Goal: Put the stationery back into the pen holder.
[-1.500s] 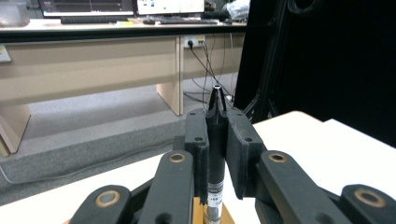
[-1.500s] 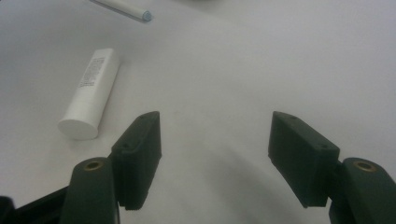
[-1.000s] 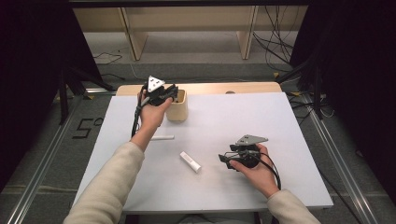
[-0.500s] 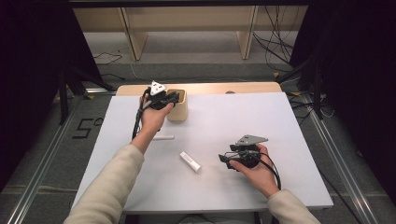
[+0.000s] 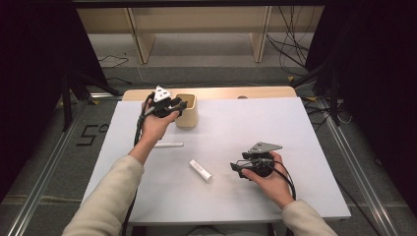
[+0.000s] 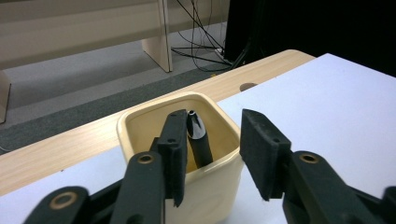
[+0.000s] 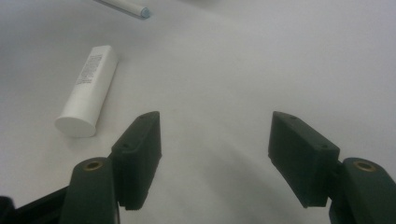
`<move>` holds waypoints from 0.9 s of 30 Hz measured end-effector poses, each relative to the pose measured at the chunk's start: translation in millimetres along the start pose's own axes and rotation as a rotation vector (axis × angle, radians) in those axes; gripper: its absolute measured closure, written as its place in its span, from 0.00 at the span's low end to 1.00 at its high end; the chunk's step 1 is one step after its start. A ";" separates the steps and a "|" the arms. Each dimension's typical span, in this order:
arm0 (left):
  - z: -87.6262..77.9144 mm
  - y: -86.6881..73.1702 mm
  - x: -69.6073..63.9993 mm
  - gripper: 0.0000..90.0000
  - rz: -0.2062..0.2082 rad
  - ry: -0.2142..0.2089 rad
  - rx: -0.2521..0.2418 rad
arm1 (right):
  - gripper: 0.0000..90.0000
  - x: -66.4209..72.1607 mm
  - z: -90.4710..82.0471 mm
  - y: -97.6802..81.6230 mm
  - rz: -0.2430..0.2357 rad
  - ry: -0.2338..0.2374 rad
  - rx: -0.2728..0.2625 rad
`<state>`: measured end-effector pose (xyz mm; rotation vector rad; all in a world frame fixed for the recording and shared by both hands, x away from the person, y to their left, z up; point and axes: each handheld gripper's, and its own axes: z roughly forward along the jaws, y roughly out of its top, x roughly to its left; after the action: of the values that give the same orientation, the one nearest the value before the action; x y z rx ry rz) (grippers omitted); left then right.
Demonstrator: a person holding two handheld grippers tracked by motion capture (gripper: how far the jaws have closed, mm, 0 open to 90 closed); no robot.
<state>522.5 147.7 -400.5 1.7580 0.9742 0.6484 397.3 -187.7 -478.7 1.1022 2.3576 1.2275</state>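
One dark pen (image 6: 198, 140) is seen freshly released, upright inside the cream cup (image 6: 140, 122) near the table's far edge, between the just-parted left gripper (image 6: 212, 154) jaws; withdrawal upward is called for next, the right gripper (image 7: 215, 154) held apart.

The worktop (image 5: 295, 128) has a white surface, with a strip of light wood showing along its far edge at twelve o'clock. A cream square cup (image 5: 187, 110) stands on the white surface near that edge, at about eleven o'clock. A slim white pen (image 5: 168, 145) lies flat at about nine o'clock, well apart from the cup. A short white tube (image 5: 200, 170) lies slantwise near the middle, towards seven o'clock, close to the pen but not touching it.
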 end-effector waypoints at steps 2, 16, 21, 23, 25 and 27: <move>-5.1 -0.4 1.4 0.64 0.011 -0.009 0.011 | 0.39 -0.1 0.0 0.0 -0.001 0.000 -0.001; -29.9 -16.2 14.1 0.50 0.153 -0.015 0.142 | 0.39 -0.4 -0.6 0.3 0.000 -0.003 -0.004; -32.9 -24.2 19.6 0.49 0.228 -0.030 0.216 | 0.39 -0.2 -0.4 0.2 0.002 -0.004 -0.004; -32.9 -27.7 21.7 0.49 0.257 -0.043 0.254 | 0.39 -0.2 -0.3 0.2 0.001 -0.003 -0.002; -33.0 -30.7 23.8 0.49 0.297 -0.055 0.297 | 0.39 -0.1 -0.3 0.3 0.000 -0.004 -0.005; -32.4 -34.7 24.4 0.49 0.329 -0.073 0.343 | 0.39 -0.1 -0.4 0.2 0.001 -0.005 -0.005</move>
<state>499.1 191.2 -420.8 2.2599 0.7848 0.6432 397.3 -187.9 -478.3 1.1042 2.3492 1.2295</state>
